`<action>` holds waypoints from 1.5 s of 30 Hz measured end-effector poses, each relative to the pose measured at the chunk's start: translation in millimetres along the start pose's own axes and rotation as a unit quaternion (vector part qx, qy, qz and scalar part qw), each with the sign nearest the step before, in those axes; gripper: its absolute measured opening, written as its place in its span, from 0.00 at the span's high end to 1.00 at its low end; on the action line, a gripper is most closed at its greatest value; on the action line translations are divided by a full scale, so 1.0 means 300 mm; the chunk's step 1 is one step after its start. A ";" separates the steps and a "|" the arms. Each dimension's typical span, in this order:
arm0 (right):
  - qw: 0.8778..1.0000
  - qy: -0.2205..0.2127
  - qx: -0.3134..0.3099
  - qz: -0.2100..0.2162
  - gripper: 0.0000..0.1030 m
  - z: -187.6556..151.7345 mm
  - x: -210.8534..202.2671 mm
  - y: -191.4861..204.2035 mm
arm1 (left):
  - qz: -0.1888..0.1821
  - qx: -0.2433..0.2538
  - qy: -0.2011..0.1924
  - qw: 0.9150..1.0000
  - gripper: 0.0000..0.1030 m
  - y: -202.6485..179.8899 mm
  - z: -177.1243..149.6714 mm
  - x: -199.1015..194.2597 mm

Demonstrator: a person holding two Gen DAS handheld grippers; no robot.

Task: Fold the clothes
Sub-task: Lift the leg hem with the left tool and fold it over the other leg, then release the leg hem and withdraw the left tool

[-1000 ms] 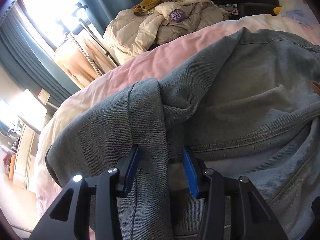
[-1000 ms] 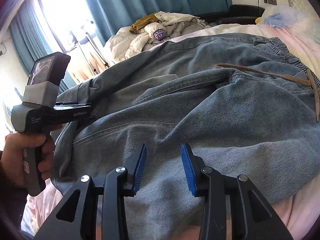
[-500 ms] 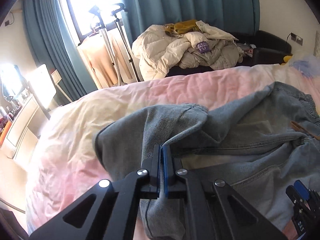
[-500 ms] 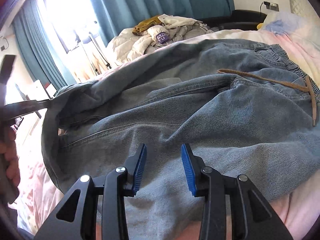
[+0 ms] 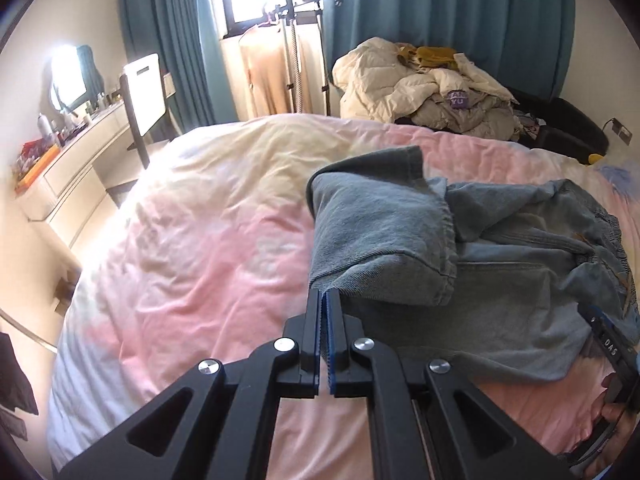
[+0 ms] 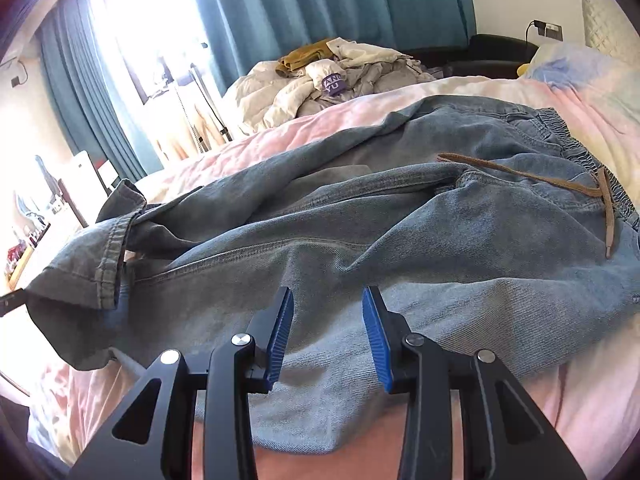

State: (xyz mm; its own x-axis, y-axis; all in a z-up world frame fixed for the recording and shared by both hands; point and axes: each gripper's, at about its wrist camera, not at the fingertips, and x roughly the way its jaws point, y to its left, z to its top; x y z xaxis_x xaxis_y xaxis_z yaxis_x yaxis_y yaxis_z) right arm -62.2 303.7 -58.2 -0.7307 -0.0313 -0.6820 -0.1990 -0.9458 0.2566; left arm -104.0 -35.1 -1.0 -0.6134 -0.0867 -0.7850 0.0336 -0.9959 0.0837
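Left gripper, frame centre, is clamped on the hem of the light-blue denim jeans; right gripper, lower centre, is spread wide above the denim on the pink quilted bedcover.

The left gripper, open around the denim a second ago, is now clamped on the hem of the jeans. It lifts that leg end up off the bed, folding it over toward the waistband.

Faded blue jeans (tan drawstring), pink-mottled duvet.
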 end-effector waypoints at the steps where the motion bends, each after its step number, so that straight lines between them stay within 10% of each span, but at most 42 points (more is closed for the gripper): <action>1: 1.000 0.002 -0.002 0.000 0.65 -0.004 0.000 0.005 | 0.007 0.010 0.013 1.000 0.98 0.010 -0.014 0.019; 11: 0.999 0.028 -0.036 0.005 0.65 -0.042 0.031 0.054 | 0.003 0.144 0.002 0.990 0.74 -0.048 -0.112 -0.007; 29: 0.998 0.044 0.014 0.034 0.65 -0.034 0.058 0.016 | 0.059 0.412 0.033 0.909 0.62 -0.331 -0.144 0.314; 41: 0.997 0.067 0.027 0.036 0.65 -0.048 0.132 -0.001 | 0.124 0.363 0.008 0.924 0.62 -0.323 -0.095 0.422; 45: 0.997 0.066 0.028 0.034 0.65 -0.050 0.128 -0.006 | 0.124 0.334 0.001 0.934 0.86 -0.286 -0.060 0.418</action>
State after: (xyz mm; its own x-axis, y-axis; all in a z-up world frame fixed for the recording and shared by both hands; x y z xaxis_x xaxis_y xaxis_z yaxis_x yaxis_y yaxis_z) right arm -80.2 299.4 -95.2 -0.6515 -0.1406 -0.7455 -0.1908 -0.9207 0.3403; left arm -169.5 39.0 -117.8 -0.6506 -0.3132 -0.6918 -0.3261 -0.7075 0.6270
